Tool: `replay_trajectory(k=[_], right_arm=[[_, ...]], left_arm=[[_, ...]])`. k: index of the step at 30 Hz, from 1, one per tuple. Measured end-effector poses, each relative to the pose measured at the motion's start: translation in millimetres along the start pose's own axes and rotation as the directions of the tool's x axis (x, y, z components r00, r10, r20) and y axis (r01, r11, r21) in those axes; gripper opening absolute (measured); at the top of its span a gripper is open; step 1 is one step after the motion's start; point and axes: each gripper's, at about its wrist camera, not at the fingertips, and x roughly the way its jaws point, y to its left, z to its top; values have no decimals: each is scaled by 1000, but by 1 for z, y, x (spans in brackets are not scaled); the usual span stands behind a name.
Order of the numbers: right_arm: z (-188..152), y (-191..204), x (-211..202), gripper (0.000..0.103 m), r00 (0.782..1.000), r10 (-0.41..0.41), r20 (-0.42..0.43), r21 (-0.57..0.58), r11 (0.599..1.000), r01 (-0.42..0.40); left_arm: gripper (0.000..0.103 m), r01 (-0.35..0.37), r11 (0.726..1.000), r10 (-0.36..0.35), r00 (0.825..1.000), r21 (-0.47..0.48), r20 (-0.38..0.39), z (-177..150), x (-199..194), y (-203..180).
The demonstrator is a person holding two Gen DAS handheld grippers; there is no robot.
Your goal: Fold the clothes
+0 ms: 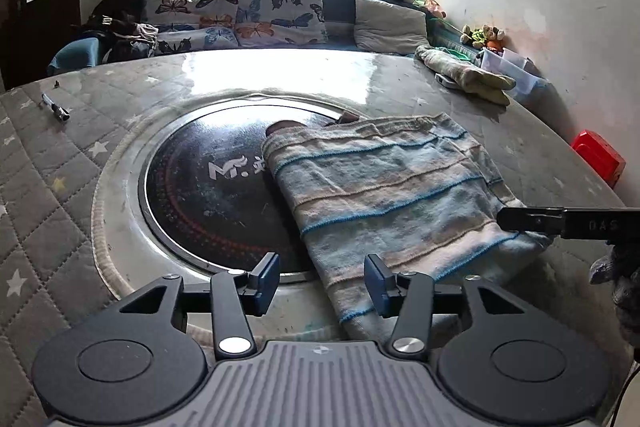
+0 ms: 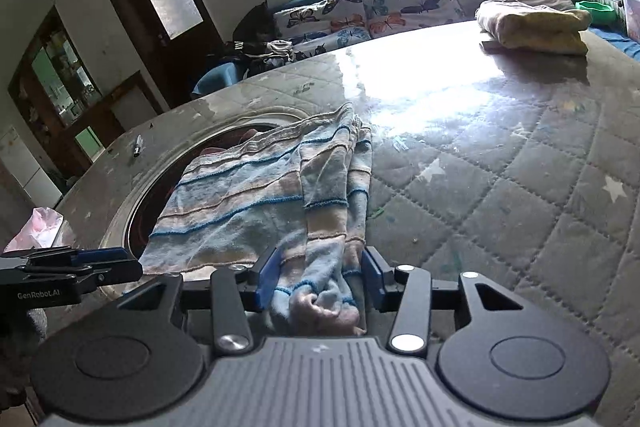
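A blue and beige striped cloth (image 1: 380, 187) lies folded on the round table, partly over the black hob. In the left wrist view my left gripper (image 1: 323, 281) is open at the cloth's near left corner; one finger (image 1: 378, 283) is over the fabric and nothing is pinched. In the right wrist view the cloth (image 2: 248, 195) ends in a slack bunch between the fingers of my right gripper (image 2: 320, 277), whose jaws stand apart around it. The right gripper (image 1: 516, 219) also shows at the cloth's right corner, and the left gripper (image 2: 108, 263) at the left edge.
The table wears a quilted grey cover (image 1: 48, 179) around a sunken black hob (image 1: 208, 187). A pen (image 1: 56, 109) lies far left, a folded yellowish cloth (image 1: 464, 75) far right beside plastic boxes (image 1: 508, 67). A red box (image 1: 598, 155) is off the right edge.
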Motion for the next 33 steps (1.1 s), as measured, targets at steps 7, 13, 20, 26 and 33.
replay_trajectory(k=[7, 13, 20, 26, 33], right_arm=[[-2, 1, -2, 29, 1000, 5, -11, 13, 1000, -5], [-7, 4, -9, 24, 1000, 3, -18, 2, 1000, -3], [-19, 7, -31, 22, 999, -24, -39, -12, 1000, 23], [-34, 10, -56, 22, 997, -47, -65, -6, 999, 47], [-30, 1, -70, 28, 998, -59, -29, 25, 998, 60]], left_arm=[[48, 19, 1000, -19, 1000, -2, -24, -6, 2, -5], [44, 48, 999, -48, 998, 2, -35, -8, 0, -8], [44, 104, 993, -101, 994, 58, -53, -17, -5, -22], [44, 164, 982, -156, 984, 98, -82, -24, -13, -32], [44, 139, 987, -136, 990, 75, -49, -6, -11, -24]])
